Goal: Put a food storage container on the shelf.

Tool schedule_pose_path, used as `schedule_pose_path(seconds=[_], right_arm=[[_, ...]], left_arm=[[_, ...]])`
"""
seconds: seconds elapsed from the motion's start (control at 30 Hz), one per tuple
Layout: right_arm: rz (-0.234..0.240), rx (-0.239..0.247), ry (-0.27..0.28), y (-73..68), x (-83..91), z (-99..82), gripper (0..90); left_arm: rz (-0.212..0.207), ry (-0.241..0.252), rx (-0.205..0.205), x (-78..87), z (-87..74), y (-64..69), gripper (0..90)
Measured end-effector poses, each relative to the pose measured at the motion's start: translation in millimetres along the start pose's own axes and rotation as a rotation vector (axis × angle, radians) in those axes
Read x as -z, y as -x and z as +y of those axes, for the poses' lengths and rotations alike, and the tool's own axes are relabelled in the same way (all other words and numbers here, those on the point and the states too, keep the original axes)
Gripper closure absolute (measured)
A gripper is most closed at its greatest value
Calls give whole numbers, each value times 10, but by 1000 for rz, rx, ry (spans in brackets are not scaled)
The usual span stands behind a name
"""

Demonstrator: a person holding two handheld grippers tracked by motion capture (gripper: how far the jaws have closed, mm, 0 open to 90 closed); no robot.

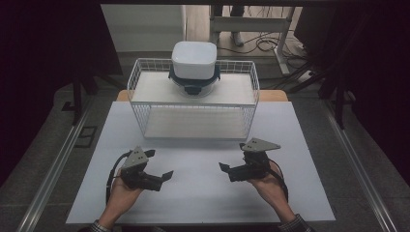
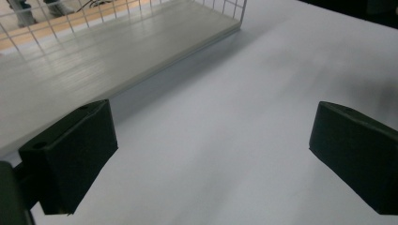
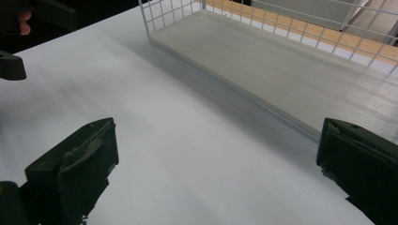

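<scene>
A white wire rack [image 1: 193, 123] with two pale shelf boards stands at the back of the white table [image 1: 203, 193]. On its upper board sits a white lidded container [image 1: 194, 59], turned over onto its dark clip lid. My left gripper [image 1: 158, 164] rests low over the table in front of the rack's left half, open and with nothing in it; in the left gripper view [image 2: 211, 159] bare table lies between the jaws. My right gripper [image 1: 233, 155] is open too, in front of the rack's right half [image 3: 216, 173]. Both point inward toward each other.
The rack's lower board [image 2: 108, 56] [image 3: 291, 61] is bare and lies just ahead of both grippers. The left gripper's jaw [image 3: 9, 65] shows at the far left of the right gripper view. Dark floor and metal rails flank the table; a desk frame and cables stand behind.
</scene>
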State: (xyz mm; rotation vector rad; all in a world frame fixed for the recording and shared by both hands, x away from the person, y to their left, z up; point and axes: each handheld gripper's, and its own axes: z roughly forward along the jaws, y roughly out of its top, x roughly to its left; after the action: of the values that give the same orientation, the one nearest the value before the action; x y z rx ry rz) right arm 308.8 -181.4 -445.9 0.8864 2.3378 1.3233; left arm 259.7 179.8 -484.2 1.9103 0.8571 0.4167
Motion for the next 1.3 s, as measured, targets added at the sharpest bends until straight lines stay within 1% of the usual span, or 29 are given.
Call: schedule_pose_path(seconds=[0.27,0.47,0.7,0.93,1.17,1.3], right_arm=[[-21,-20,-11,58,109,-152,0],[-33,-27,-17,92,170,-226,0],[-51,-31,-22,122,236,-309,0],[-67,-42,-35,157,290,-404,0],[-103,-41,-39,171,382,-472,0],[-113,-40,-40,179,422,-493,0]], left_arm=[[18,4,23,92,-128,-3,4],[35,0,40,153,-218,-21,4],[65,-15,40,206,-312,-35,4],[85,-27,53,279,-397,-63,4],[112,-30,76,402,-475,-111,5],[127,-24,89,486,-509,-145,7]])
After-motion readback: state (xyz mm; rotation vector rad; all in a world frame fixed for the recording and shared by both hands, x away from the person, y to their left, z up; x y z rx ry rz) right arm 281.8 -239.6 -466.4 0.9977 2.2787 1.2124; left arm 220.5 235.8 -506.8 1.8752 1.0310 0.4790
